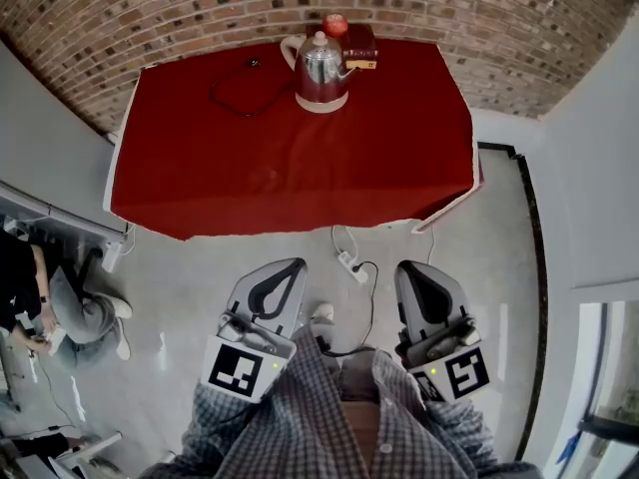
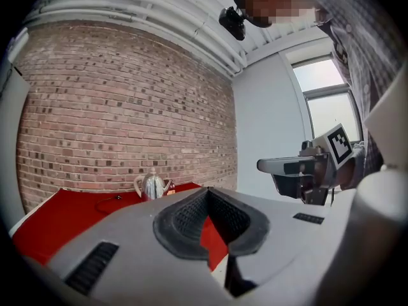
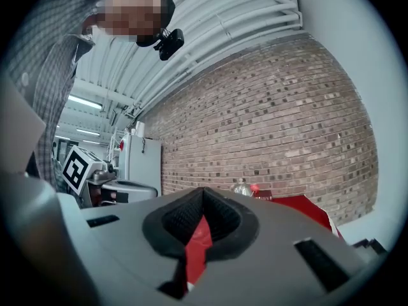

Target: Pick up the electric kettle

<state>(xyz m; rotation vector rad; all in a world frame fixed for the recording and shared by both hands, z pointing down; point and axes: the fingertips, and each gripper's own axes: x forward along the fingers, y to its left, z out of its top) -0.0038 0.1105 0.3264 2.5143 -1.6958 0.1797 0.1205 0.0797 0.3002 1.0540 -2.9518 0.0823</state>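
A shiny steel electric kettle (image 1: 320, 71) with a white handle stands on its base at the far edge of a table with a red cloth (image 1: 300, 158). It shows small in the left gripper view as the kettle (image 2: 153, 186) and in the right gripper view as the kettle (image 3: 242, 189). My left gripper (image 1: 283, 271) and right gripper (image 1: 411, 274) hang over the floor well short of the table, both shut and empty. The left gripper's (image 2: 207, 191) and right gripper's (image 3: 203, 192) jaws meet at their tips.
A black cord (image 1: 238, 93) loops on the cloth left of the kettle. A dark red box (image 1: 358, 46) with a red object on it sits behind the kettle. A white power strip (image 1: 350, 263) lies on the floor by the table. A brick wall (image 1: 419, 3) backs the table. A seated person (image 1: 45, 297) is at the left.
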